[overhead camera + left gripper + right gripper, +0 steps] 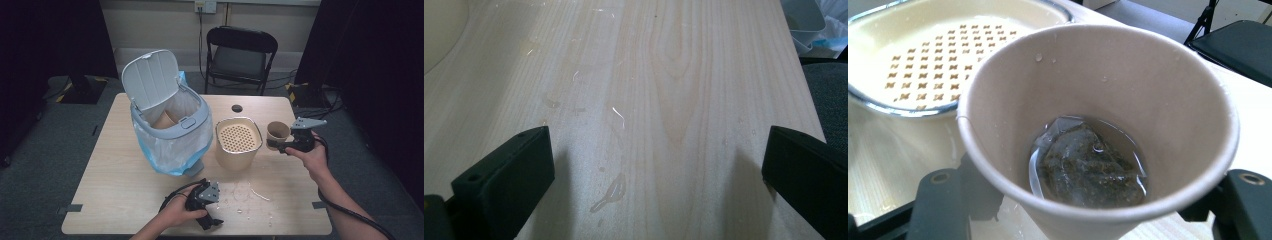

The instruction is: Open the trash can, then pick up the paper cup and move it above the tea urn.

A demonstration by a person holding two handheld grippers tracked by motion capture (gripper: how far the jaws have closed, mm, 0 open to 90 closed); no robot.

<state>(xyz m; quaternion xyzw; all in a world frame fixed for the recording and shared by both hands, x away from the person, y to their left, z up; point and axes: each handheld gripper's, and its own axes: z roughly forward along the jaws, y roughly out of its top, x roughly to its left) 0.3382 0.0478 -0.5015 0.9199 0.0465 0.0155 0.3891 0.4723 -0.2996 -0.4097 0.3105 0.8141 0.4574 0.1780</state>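
A: Where's the cup?
B: My right claw grips it, tilted, just right of the strainer pot. A wet teabag sits in a little liquid inside.
A: And your left claw?
B: Released, jaws wide apart, low over the desk by the spilled drops.

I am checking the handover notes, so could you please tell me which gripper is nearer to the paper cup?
Right: the right gripper grips the paper cup; the left gripper rests at the table's near edge.
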